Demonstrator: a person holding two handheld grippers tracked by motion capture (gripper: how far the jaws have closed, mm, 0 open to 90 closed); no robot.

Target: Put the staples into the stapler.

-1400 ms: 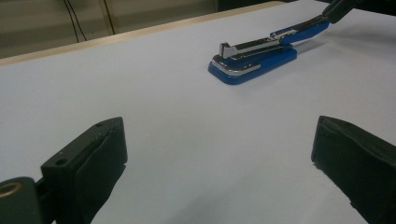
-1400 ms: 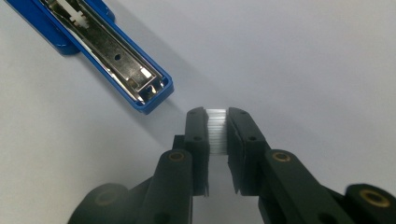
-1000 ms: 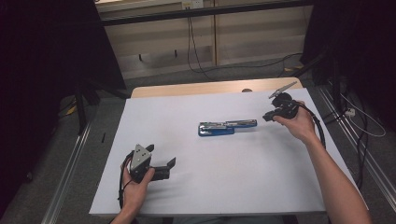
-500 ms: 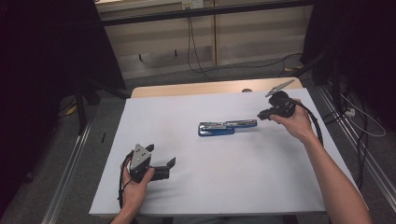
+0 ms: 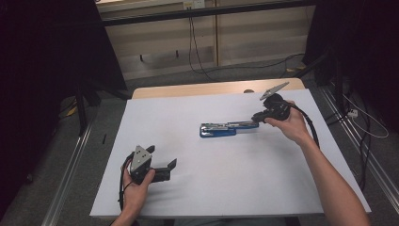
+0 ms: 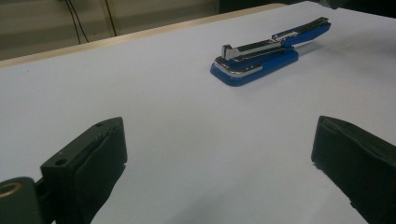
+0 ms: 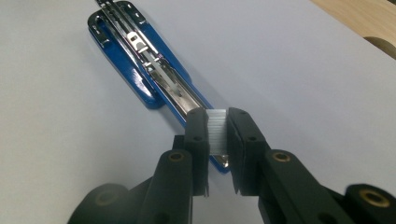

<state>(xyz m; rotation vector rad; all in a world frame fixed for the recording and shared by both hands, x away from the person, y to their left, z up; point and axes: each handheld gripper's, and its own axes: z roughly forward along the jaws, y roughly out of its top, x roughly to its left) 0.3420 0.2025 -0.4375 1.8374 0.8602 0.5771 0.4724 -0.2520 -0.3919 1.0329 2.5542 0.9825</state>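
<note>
A light, brittle strip of staples (image 7: 217,130) is pinched edgewise by the right tongs (image 7: 217,133) above the open blue stapler (image 7: 140,60); the left tongs (image 6: 219,154) are held wide, empty.

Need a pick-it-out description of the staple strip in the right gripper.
On the white table, find the opened blue stapler near the middle. At its right end, the right gripper pinches a short silvery staple strip, ribbed and paler than the stapler's shiny metal rail.

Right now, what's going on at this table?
A person is reloading a blue stapler lying open on the white table. The right gripper is shut on a strip of staples, held just over the stapler's rear end. The left gripper rests open near the table's front left, away from the stapler.
</note>
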